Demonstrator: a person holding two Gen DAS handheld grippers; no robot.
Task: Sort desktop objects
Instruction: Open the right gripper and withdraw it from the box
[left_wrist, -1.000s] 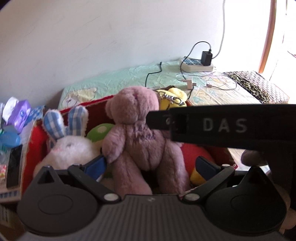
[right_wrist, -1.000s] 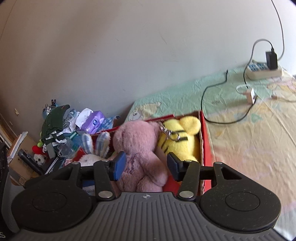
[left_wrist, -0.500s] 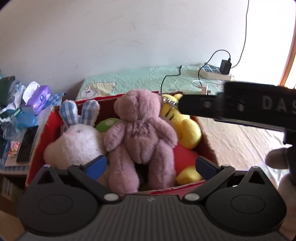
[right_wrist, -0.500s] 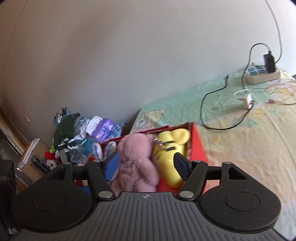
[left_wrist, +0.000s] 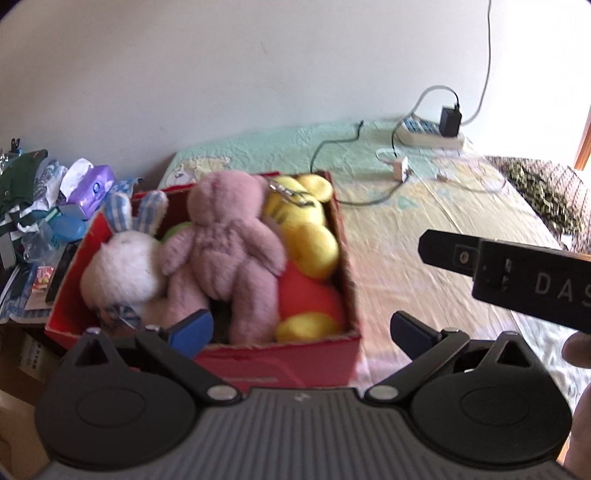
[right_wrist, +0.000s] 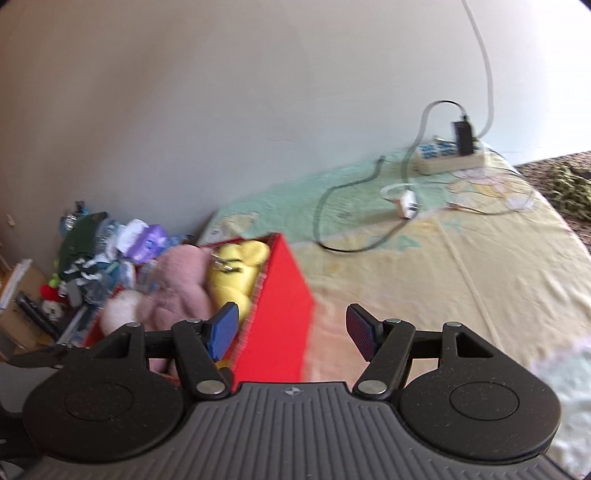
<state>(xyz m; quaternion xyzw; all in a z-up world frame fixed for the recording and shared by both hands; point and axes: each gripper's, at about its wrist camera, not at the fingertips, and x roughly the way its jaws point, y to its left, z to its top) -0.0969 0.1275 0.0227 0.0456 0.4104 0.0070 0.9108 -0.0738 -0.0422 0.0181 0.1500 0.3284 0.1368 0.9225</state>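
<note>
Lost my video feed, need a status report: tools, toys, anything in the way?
Both tools open and empty: left tool, right tool. Pink bear, white bunny and yellow toy sit in the red box. Nothing between tools and box.

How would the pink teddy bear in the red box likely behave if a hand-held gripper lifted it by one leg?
The pink teddy bear looks plush, so it would probably compress under the pads and hang floppy. It is likely light for its size. Wedged between the white rabbit and yellow toy, it may drag them.
</note>
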